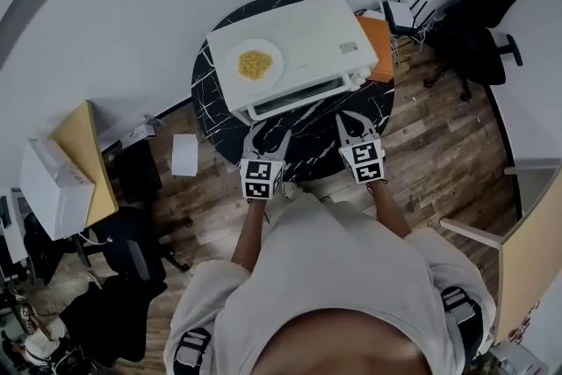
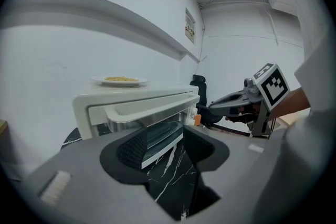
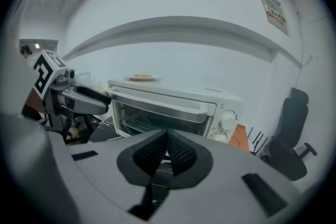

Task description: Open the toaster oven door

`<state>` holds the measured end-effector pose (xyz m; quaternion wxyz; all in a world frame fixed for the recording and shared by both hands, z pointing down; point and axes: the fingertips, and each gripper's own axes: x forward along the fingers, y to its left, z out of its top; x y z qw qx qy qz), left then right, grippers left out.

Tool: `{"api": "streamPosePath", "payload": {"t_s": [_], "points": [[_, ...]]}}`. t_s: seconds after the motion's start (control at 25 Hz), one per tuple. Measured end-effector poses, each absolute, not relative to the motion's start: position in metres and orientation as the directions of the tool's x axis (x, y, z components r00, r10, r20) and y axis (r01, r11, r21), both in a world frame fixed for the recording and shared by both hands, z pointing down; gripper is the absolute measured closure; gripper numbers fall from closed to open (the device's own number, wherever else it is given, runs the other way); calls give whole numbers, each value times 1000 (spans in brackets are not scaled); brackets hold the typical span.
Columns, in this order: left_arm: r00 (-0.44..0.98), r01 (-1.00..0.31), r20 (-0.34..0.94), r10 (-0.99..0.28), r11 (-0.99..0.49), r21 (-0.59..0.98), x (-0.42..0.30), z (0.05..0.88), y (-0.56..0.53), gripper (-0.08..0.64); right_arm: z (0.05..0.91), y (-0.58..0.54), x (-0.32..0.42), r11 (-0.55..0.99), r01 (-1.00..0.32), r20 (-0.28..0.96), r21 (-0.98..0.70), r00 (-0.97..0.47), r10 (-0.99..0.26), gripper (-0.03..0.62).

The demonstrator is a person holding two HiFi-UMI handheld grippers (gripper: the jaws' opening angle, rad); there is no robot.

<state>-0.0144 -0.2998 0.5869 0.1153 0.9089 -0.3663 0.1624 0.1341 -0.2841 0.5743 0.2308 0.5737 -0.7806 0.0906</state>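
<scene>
While the round black marble table point(image 1: 207, 97) carries the white toaster oven point(image 1: 312, 35), the oven's long axis runs crosswise to the person; its glass door point(image 1: 297, 97) is closed and faces both grippers; a plate point(image 1: 233, 71) on the oven's roof holds yellow food point(image 1: 255, 64); left gripper point(image 1: 270, 133), near the door, jaws apart, empty; right gripper point(image 1: 356, 120), jaws together on nothing.

Both arms reach forward side by side, left tool point(image 1: 269, 134) jaws spread and empty, right tool point(image 1: 356, 120) pinched closed.
</scene>
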Motion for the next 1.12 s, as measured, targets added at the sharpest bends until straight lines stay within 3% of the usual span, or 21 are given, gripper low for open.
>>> {"api": "streamPosePath", "payload": {"t_s": [0.56,1.12], "points": [[632,-755,382,-674,-647,108,-48,596,-302,339,589,-301,89,431,-896,491,108,-329,-807,578],[488,-865,380,-786,-493,93,-28,585,-293,339,586,-298,138,532,-841,477,98,-430,-767,578]]}}
